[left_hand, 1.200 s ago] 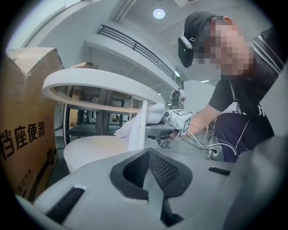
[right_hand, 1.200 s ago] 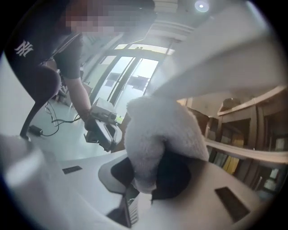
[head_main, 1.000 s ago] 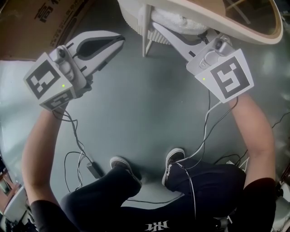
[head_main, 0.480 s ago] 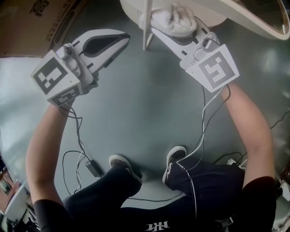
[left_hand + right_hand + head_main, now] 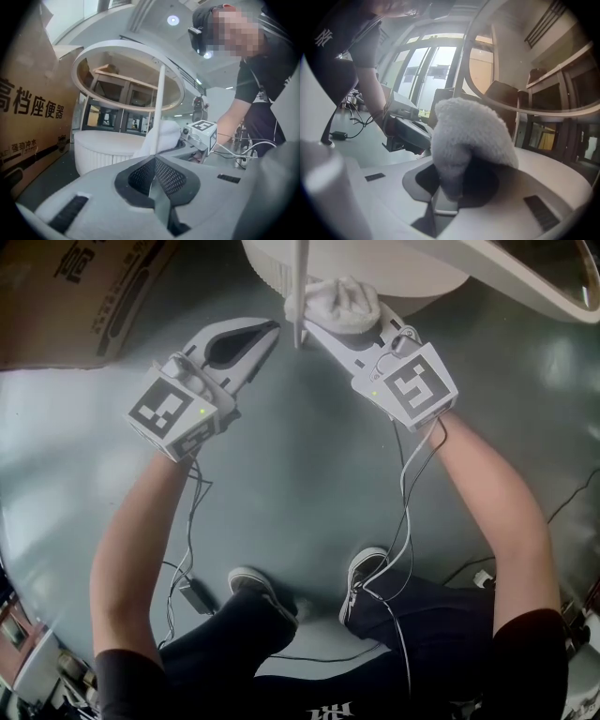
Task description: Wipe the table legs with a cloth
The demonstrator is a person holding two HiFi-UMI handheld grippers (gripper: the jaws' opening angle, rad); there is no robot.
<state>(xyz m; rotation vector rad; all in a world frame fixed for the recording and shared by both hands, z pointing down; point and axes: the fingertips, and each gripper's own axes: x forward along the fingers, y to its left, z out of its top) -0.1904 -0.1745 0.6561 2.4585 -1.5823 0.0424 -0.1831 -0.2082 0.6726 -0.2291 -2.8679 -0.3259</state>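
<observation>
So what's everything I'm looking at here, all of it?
cloth: one, white, fluffy, beside the table leg
table leg: one, white, thin, upright
table top: one, pale round rim, above
ribbed base: one, white, behind the leg
cardboard box: one, brown, far left
cables: several, dark, over the grey floor
shoes: two, dark, bottom
left gripper: white, shut, empty, near the leg
right gripper: white, shut on the cloth

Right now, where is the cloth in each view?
Head view: cloth top centre, beside the thin table leg.
Left gripper view: mid-frame, just right of that leg.
Right gripper view: centre, clamped in the right claw.
Shared landmark: the table's round rim.
</observation>
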